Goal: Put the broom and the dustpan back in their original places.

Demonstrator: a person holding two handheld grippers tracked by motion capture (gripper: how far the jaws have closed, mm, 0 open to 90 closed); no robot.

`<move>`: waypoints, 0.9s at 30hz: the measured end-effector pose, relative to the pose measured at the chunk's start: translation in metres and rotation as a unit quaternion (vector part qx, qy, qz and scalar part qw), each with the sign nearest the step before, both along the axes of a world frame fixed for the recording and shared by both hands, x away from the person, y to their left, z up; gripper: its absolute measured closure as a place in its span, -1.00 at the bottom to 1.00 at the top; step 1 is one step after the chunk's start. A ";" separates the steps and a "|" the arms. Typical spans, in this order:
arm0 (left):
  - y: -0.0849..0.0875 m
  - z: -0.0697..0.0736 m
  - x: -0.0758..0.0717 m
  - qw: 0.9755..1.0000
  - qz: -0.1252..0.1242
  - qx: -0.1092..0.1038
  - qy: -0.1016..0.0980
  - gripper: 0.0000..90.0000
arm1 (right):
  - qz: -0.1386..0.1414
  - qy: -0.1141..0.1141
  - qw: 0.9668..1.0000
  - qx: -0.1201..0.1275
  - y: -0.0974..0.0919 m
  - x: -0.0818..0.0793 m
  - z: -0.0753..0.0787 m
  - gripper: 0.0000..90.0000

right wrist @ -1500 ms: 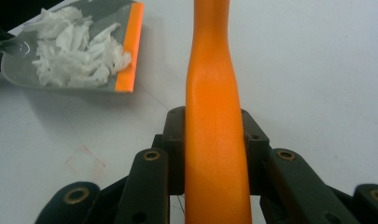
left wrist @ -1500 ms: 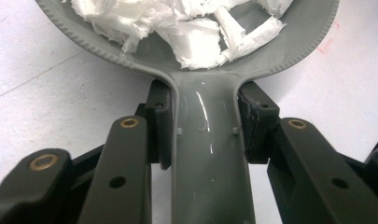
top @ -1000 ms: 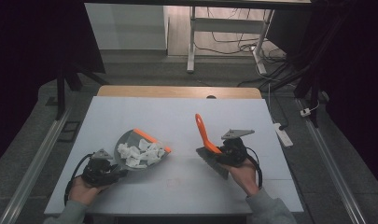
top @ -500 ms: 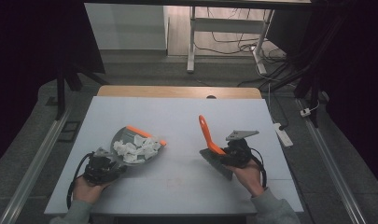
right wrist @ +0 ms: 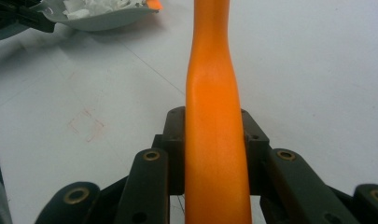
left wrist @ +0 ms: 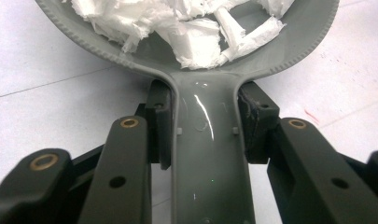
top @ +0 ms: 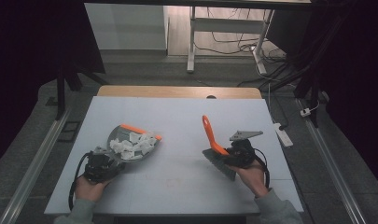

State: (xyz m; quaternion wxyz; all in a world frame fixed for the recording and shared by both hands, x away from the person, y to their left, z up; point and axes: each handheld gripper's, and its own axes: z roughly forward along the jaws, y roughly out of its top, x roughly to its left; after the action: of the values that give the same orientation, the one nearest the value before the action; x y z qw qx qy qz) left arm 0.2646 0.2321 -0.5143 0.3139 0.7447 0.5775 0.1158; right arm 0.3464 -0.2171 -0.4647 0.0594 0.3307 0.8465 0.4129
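Dustpan and brush set, held in 2 grippers over the white table (top: 177,121)

Grey dustpan (top: 130,145), loaded with white paper scraps (top: 129,144), was clamped by its handle in the left gripper (top: 102,161), apparently kept level to retain them; the orange-handled brush (top: 213,144) was gripped by the right gripper (top: 233,156), well apart, bristles downward

White table (top: 177,116) w/ wood far edge; grey floor (top: 144,70), cables (top: 233,44), metal frame legs (top: 191,42) behind; dark surrounds.
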 end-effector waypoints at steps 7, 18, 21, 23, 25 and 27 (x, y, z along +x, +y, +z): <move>-0.001 -0.002 0.003 1.000 0.029 -0.002 0.000 0.37 | 0.000 -0.003 1.000 0.002 -0.004 -0.001 0.002 0.56; -0.005 -0.006 0.008 0.997 0.075 -0.008 -0.004 0.37 | -0.002 -0.004 1.000 0.007 -0.009 -0.004 0.005 0.56; -0.005 -0.008 0.009 0.997 0.082 -0.012 0.000 0.37 | -0.002 -0.005 1.000 0.006 -0.010 -0.005 0.004 0.56; -0.006 -0.009 0.010 0.997 0.082 -0.014 0.005 0.36 | -0.002 -0.003 1.000 0.006 -0.010 -0.005 0.004 0.56; -0.007 -0.011 0.012 0.997 0.081 -0.012 0.006 0.37 | -0.002 0.000 1.000 0.005 -0.011 -0.005 0.004 0.56; -0.006 -0.012 0.014 0.996 0.086 -0.012 0.009 0.36 | -0.001 0.002 1.000 0.004 -0.012 -0.005 0.004 0.56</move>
State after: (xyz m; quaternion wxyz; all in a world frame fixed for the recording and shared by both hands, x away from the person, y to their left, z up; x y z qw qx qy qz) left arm 0.2781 0.2256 -0.5267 0.3062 0.6894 0.6436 0.1291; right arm 0.3417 -0.2289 -0.4609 0.0567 0.3328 0.8447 0.4154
